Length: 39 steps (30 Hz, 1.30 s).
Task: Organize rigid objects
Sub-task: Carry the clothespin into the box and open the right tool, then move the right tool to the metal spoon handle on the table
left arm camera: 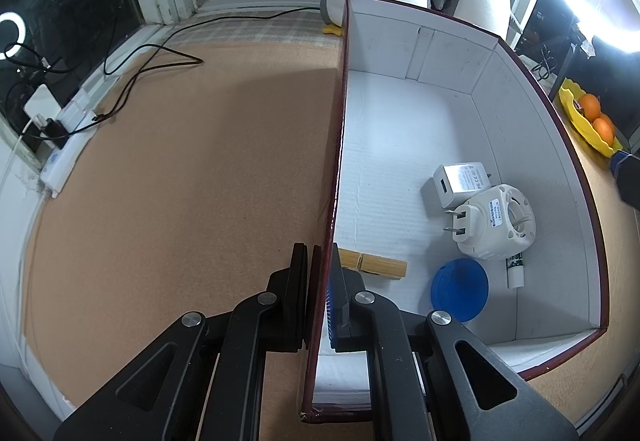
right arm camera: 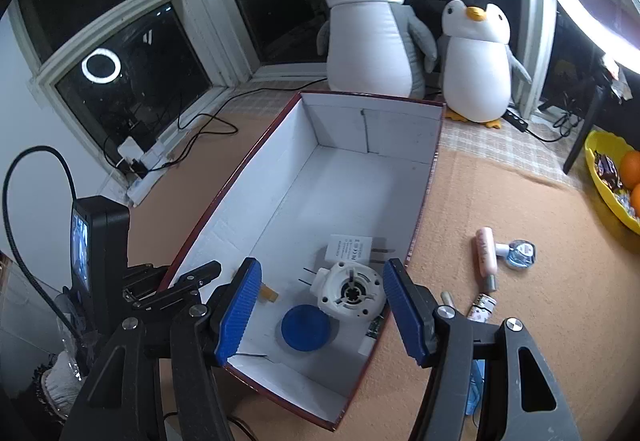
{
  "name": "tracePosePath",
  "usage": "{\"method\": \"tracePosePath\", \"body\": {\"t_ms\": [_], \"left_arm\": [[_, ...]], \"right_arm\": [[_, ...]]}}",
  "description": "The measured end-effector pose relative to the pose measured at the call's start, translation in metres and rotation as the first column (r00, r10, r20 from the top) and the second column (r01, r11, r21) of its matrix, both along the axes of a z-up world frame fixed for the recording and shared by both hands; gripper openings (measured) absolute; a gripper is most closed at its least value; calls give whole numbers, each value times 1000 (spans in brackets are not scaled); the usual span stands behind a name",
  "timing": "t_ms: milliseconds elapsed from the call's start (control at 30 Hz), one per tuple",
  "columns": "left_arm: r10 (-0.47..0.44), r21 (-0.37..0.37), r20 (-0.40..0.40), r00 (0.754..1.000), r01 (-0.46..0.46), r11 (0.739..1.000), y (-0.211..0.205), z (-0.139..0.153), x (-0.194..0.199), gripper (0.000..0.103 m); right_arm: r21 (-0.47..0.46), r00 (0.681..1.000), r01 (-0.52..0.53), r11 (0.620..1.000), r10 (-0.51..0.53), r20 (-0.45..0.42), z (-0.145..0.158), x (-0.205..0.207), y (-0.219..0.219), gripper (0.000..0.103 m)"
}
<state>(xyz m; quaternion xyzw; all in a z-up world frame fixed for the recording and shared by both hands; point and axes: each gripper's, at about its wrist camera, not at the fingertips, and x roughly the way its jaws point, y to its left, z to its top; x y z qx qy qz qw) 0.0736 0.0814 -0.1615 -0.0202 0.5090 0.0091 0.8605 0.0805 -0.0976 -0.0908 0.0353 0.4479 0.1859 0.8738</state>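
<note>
Left wrist view: the box [left arm camera: 400, 129] stands on the bench [left arm camera: 180, 161], and the left gripper [left arm camera: 320, 281] is clamped on its near side wall, one finger outside, one inside. Inside, just right of that gripper, lie wooden blocks [left arm camera: 374, 264], a blue lid [left arm camera: 460, 289], a round plug-in device [left arm camera: 496, 221] and a white charger [left arm camera: 460, 181]. The right gripper [right arm camera: 320, 305] hovers over the box with its fingers apart, holding nothing, the round device directly between and beyond them; right of it, a pink tube [right arm camera: 486, 251] lies on the bench.

My left cam sits tight on the box [left arm camera: 460, 129] wall, angled down along it; right cam looks steeply down from the near end, both sharing box interior and penguins [right arm camera: 372, 29].
</note>
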Motion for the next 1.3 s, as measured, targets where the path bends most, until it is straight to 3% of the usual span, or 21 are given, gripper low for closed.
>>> {"method": "tracePosePath", "body": {"t_ms": [300, 567, 733, 833, 933, 1133, 1300], "left_arm": [[-28, 9, -4, 1000, 28, 1000, -2, 1, 2, 7], [-53, 15, -5, 999, 53, 999, -2, 1, 2, 7], [-66, 19, -8, 998, 66, 998, -2, 1, 2, 7], [-73, 20, -6, 997, 73, 997, -2, 1, 2, 7], [-76, 18, -5, 997, 76, 997, -2, 1, 1, 7], [-78, 14, -4, 997, 78, 997, -1, 1, 1, 7], [-79, 11, -3, 997, 79, 997, -2, 1, 1, 7]], "right_arm": [[-18, 986, 166, 986, -166, 30, 3, -25, -58, 59], [-57, 927, 369, 928, -372, -49, -34, -47, -132, 59], [-63, 890, 438, 897, -442, -107, -58, -59, -159, 59], [-86, 888, 433, 897, -441, -130, -70, -63, -161, 59], [-133, 905, 382, 914, -400, -146, -79, -66, -152, 59], [-186, 932, 281, 941, -314, -180, -91, -61, -137, 39], [-183, 952, 215, 959, -248, -180, -91, -48, -122, 33]]}}
